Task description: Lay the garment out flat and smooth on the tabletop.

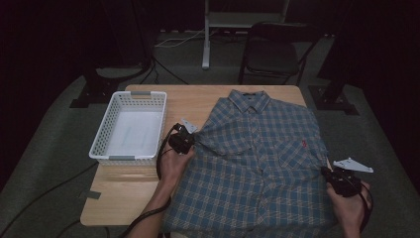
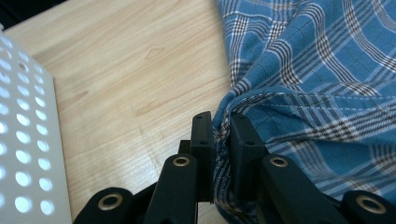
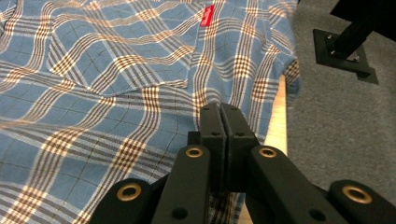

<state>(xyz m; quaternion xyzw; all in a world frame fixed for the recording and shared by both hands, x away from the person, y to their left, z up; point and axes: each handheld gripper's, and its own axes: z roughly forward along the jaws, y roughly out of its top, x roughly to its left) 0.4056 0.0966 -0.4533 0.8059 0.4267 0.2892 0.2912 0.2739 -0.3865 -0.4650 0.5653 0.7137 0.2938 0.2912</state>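
One shirt [image 1: 257, 158], blue plaid woven cotton-like cloth with tan and dark check lines, lies face up and spread over the right half of the worktop [image 1: 138, 183], collar at the far edge, hem hanging over the near edge. A chest pocket with a small red tag [image 3: 207, 15] sits on its right side. Left tongs [image 1: 190, 134] pinch the shirt's left edge; in the left gripper view a stitched hem fold is clamped between the jaws. Right tongs [image 1: 331, 173] pinch the shirt's right edge, jaws nearly together on the cloth. The worktop is pale wood-grain laminate. A white perforated plastic basket [image 1: 130, 126], rectangular, sits on its left part, beside the shirt. Around it: grey carpet floor [image 1: 49, 148], a dark folding chair [image 1: 272, 49] beyond the worktop, black stand bases, dark room.
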